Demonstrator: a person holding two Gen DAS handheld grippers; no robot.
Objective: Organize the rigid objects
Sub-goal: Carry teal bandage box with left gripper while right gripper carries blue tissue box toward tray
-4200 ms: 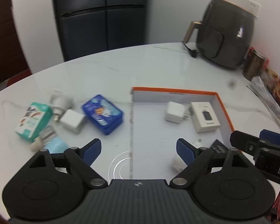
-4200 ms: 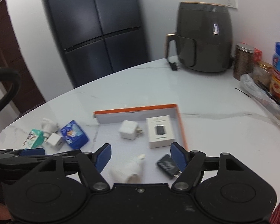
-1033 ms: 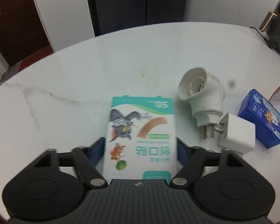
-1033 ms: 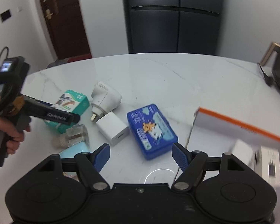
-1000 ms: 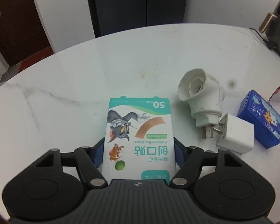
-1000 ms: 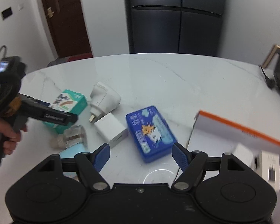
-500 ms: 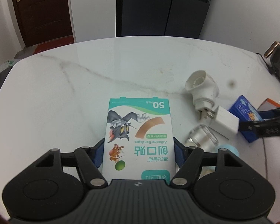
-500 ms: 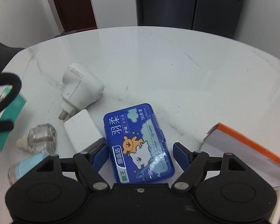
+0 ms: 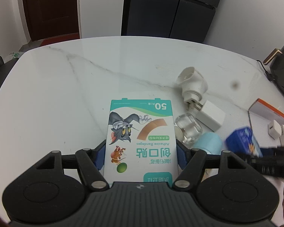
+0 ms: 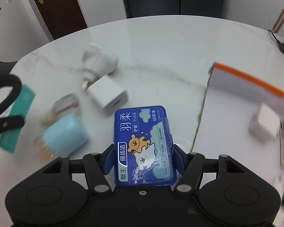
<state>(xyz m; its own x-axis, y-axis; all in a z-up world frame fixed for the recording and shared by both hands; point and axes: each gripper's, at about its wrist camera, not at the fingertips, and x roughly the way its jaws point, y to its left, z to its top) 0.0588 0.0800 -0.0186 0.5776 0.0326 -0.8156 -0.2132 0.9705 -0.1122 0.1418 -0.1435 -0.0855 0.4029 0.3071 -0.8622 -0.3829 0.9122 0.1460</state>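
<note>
A teal and white adhesive bandage box (image 9: 140, 140) sits between the blue pads of my left gripper (image 9: 141, 155), which is shut on it and holds it off the white marble table (image 9: 66, 98). My right gripper (image 10: 142, 160) has a blue dental floss box (image 10: 142, 143) between its pads, and its jaws are closing onto the box's sides. In the left wrist view that blue box (image 9: 243, 141) shows blurred at the right, near the orange-rimmed white tray (image 9: 270, 109). The tray (image 10: 246, 79) lies just right of the right gripper.
A white plug adapter (image 9: 193, 85), a white charger cube (image 9: 210, 117), a small glass bottle (image 9: 188, 127) and a light blue item (image 9: 208, 143) lie between the grippers. Small white boxes sit in the tray. An air fryer (image 9: 283, 71) stands far right; a dark fridge (image 9: 170, 9) stands behind.
The right gripper came down over the blue floss box and its jaws closed in on it. The left gripper rose and drew back with the bandage box, so more of the table shows.
</note>
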